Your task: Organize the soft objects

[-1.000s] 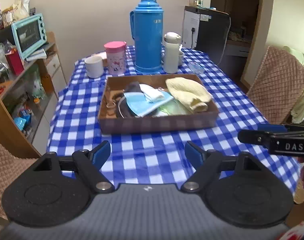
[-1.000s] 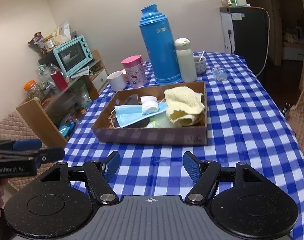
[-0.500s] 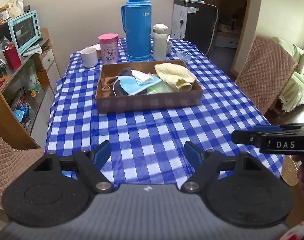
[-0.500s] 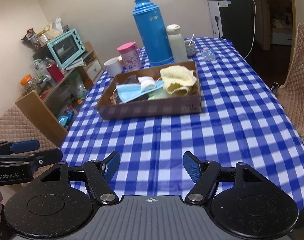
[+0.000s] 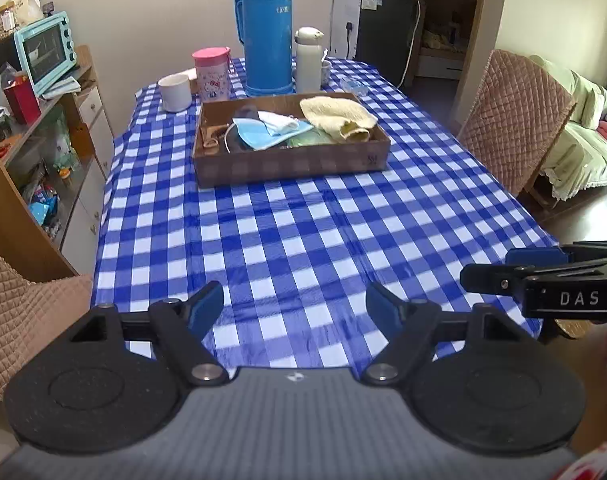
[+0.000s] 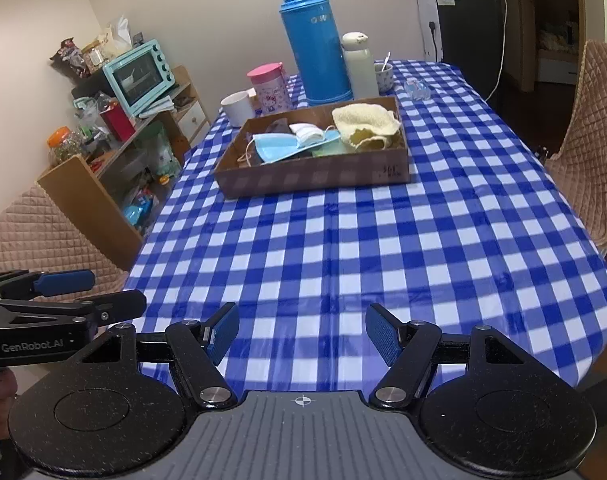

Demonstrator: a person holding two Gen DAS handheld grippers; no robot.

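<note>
Far beyond both grippers' spread fingers (image 6: 223, 334), mask-filled tray (image 6: 315, 178).

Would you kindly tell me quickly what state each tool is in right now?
Left tool: open, holding nothing, above the near table edge.
Right tool: open, holding nothing, also short of the box.
</note>
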